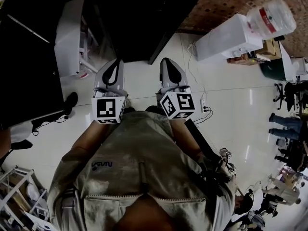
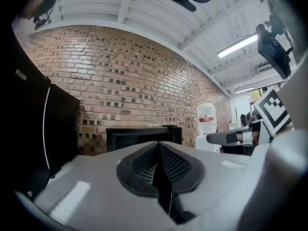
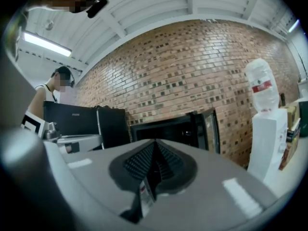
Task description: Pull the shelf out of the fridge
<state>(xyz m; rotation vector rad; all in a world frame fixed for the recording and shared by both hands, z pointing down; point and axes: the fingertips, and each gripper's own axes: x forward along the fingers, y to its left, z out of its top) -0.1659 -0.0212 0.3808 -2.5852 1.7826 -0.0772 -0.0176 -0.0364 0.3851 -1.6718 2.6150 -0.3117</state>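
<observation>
Grey-shelled, my two grippers sit side by side just in front of my chest, forearms bent, jaws pointing forward and away from me. My left gripper (image 2: 158, 147) has its ribbed pads (image 2: 174, 165) pressed together with nothing between them; my right gripper (image 3: 155, 144) is likewise closed and empty. Ahead of the jaws, well apart from them, stands the black fridge (image 3: 163, 122), open front facing me, its door (image 3: 212, 129) swung out to the right. Its inside is dark; I cannot make out the shelf.
</observation>
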